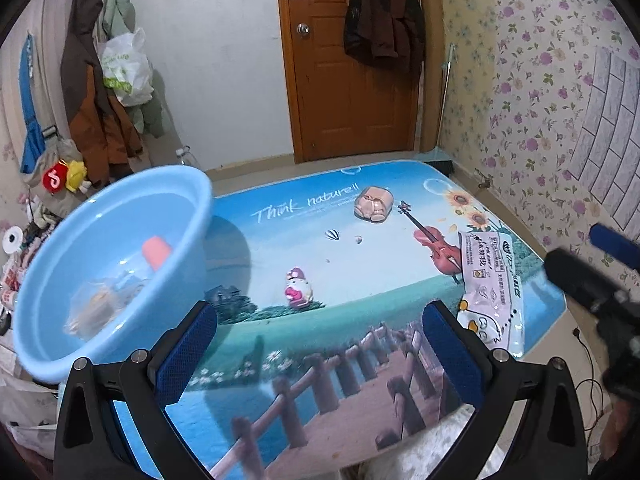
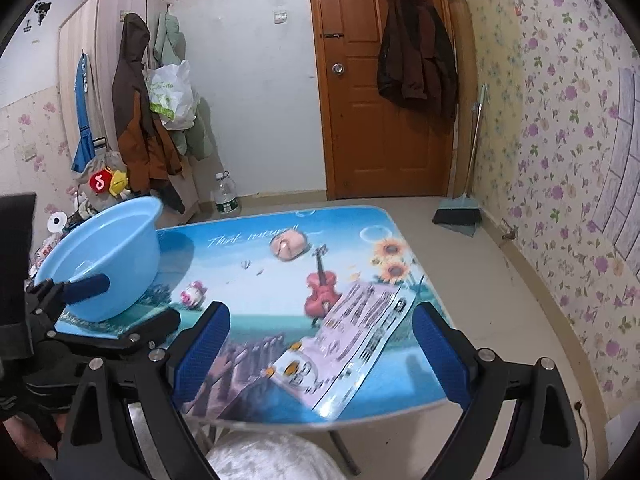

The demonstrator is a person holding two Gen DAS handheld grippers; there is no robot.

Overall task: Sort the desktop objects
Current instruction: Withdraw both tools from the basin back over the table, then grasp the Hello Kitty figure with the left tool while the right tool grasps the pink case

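- Lying flat at the right front of the table [image 2: 280, 304], the white printed packet [image 2: 352, 340] sits between the spread fingers of the right gripper [image 2: 320, 356], which is released and holds nothing; a thin, slick packet pressed against the glossy top could slide away or fold instead of lifting when the jaws close on it.
- Its near corner reaches the table's front edge, so a push from above could send it off onto the floor.
- The small pink-and-white toy [image 1: 298, 290] stands mid-table, ahead of the left gripper [image 1: 320, 344], which is also released and empty; the toy looks rounded, so an off-centre pinch could squirt it out sideways.
- The beige toy [image 1: 372, 204] lies near the far edge, well apart from both tools; reaching it may bring an arm over the pink toy and knock it.
- The blue basin [image 1: 120, 208] at the left already holds an orange piece [image 1: 157, 253] and a clear wrapped item, blurred here. It appears tilted, with part of it past the table's left side, so a heavy drop or a bump could tip it.
- Both tools work close together, so they could collide.
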